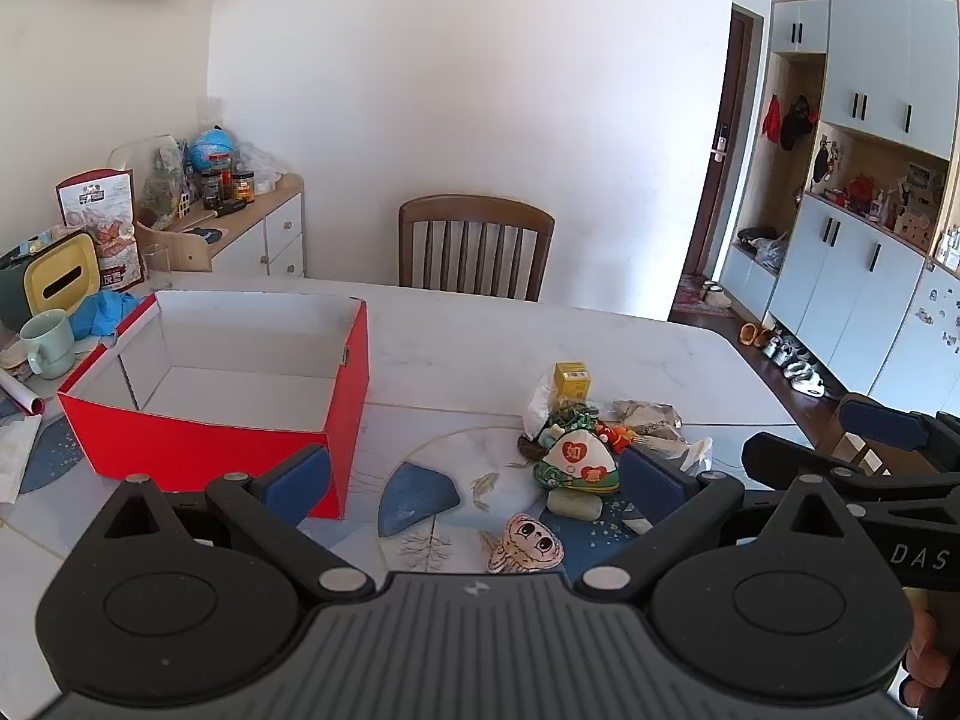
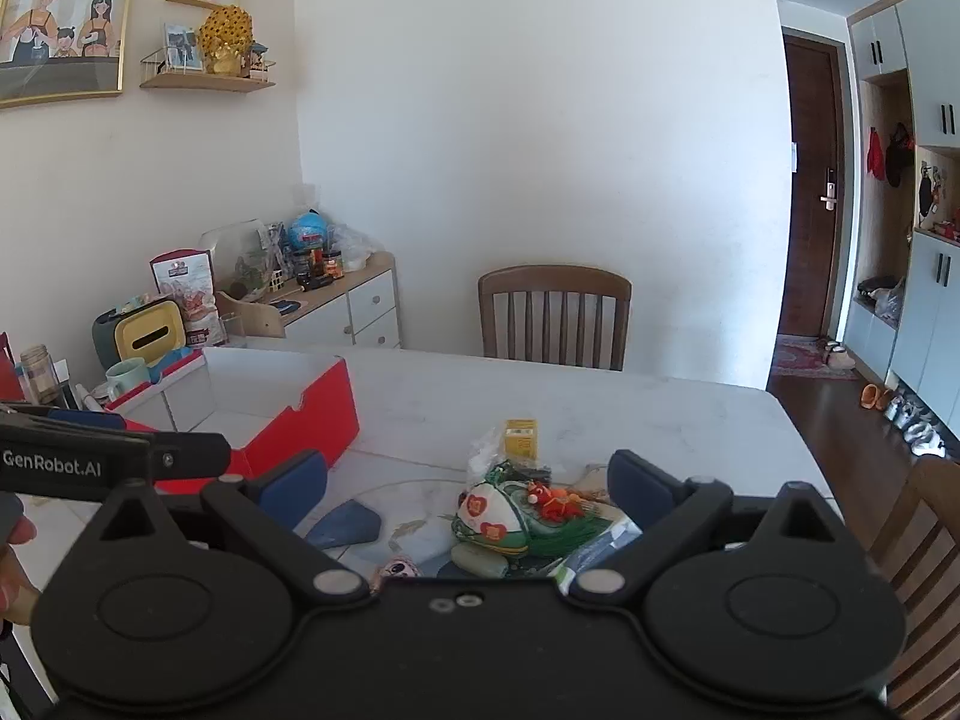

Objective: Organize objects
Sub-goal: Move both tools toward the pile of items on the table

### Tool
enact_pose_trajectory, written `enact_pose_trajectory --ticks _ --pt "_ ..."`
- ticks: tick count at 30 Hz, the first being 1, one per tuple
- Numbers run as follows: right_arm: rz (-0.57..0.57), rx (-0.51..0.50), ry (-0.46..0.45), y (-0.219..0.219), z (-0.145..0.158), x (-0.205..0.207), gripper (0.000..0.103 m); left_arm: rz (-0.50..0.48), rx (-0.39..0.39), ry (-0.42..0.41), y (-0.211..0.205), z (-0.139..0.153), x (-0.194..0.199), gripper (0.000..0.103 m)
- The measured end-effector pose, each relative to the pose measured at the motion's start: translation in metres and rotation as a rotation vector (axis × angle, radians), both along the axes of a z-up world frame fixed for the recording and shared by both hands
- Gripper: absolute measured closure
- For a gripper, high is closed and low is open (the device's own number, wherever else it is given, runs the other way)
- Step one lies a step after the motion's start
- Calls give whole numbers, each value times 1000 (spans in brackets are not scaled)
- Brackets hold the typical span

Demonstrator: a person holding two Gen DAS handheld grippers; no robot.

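One red box (image 1: 198,450), one yellow carton (image 1: 571,378), two tools gaping

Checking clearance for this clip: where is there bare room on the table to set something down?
Free: the red box interior, and the white tabletop between box, chair and the yellow carton. Crowded: the toy pile near both grippers, and the table's left end around the mug.

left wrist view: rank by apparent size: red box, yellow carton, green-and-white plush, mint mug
1. red box, by far.
2. green-and-white plush.
3. mint mug.
4. yellow carton.
Plush over mug is unsure: the plush is nearer the camera.
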State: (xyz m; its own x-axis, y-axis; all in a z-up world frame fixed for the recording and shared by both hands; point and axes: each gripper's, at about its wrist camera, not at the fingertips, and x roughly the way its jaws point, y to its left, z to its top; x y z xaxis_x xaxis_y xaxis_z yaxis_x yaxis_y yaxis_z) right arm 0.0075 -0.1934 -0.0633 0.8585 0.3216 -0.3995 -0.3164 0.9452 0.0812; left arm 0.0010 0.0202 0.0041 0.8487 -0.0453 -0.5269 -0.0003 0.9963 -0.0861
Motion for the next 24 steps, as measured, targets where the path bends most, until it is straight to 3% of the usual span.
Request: enact_pose_trajectory --ticks 24 --pt "-42 -4 26 22 -1 15 6 -61 2 17 20 -7 22 0"
